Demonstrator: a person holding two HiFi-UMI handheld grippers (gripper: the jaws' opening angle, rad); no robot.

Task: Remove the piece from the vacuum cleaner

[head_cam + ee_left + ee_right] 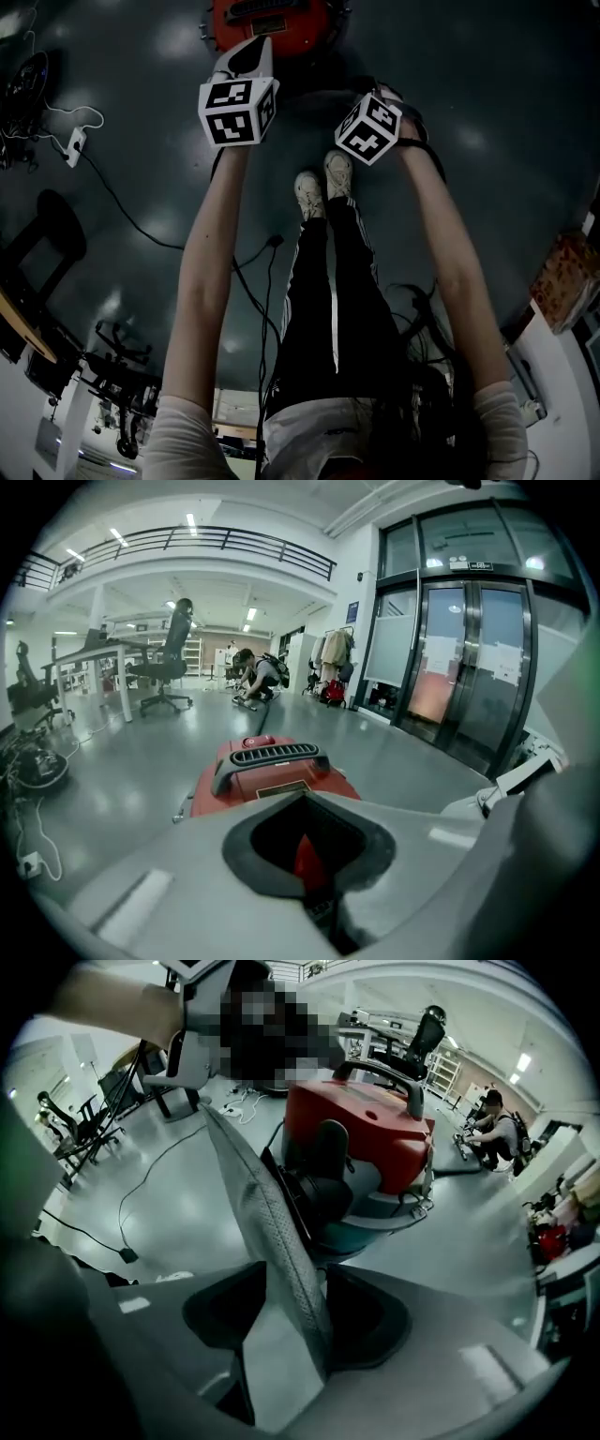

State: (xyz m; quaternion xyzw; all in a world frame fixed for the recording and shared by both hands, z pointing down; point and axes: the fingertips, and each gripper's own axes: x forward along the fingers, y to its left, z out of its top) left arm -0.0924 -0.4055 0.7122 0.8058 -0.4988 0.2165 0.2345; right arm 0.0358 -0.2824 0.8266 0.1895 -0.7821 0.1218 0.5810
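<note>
The left gripper (305, 855) is clenched on nothing, with only a red sliver showing through the gap where its jaws meet. The vacuum (267, 778) sits on the floor (122, 752) just ahead of it. The right gripper (300, 1335) grasps the piece (267, 1232), a thin grey perforated panel rising from its jaws up and to the left, with the vacuum beyond it. The piece looks free of the body, so removal seems nearly done. Next it should be drawn well clear and set down somewhere
</note>
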